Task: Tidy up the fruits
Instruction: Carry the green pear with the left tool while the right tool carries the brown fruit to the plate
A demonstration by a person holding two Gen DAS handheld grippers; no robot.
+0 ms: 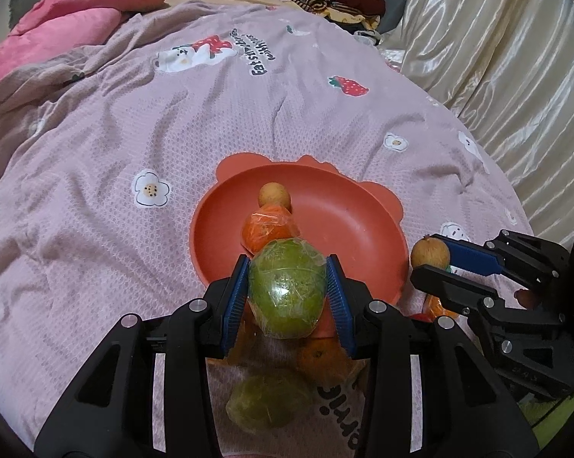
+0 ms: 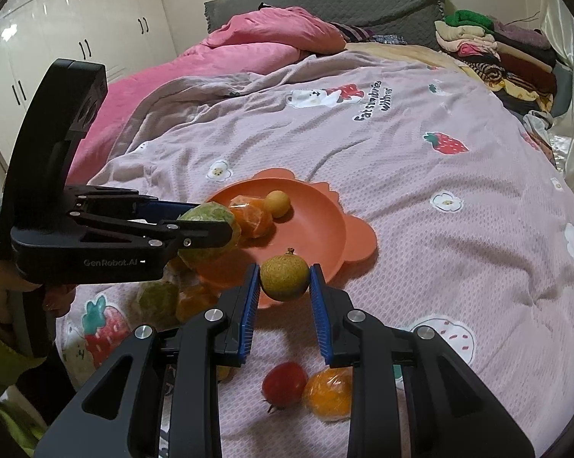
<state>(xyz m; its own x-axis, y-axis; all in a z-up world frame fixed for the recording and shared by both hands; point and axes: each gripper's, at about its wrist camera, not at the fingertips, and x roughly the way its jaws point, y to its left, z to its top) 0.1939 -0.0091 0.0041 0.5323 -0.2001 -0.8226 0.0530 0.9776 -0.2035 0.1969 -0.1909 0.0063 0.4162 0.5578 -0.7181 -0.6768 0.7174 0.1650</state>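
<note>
Left gripper pinches a wrapped green fruit between its blue pads, held over the near rim of the orange bowl. Right gripper pinches a small tan round fruit between its pads, just outside the bowl's near-right edge.

Bowl contents: one wrapped orange fruit and one small tan fruit, touching, left of centre. Right half of the bowl floor is bare.

Loose on the bedspread, near the grippers: a second green fruit, an orange fruit beside it, a red tomato, and another wrapped orange fruit touching the tomato.

Judgement: step in hand is depositing both held fruits.
- Green fruit: carry forward past the rim, lower until near the bowl floor, then spread the fingers. Plastic wrap looks slippery; a high drop could knock the orange fruit out.
- Tan fruit: aim for the bare right side; it is round and will roll, so release low.
- Bowl sits on soft bedding; avoid pressing the rim, it may tip.
- Stagger the two releases to keep grippers apart.
</note>
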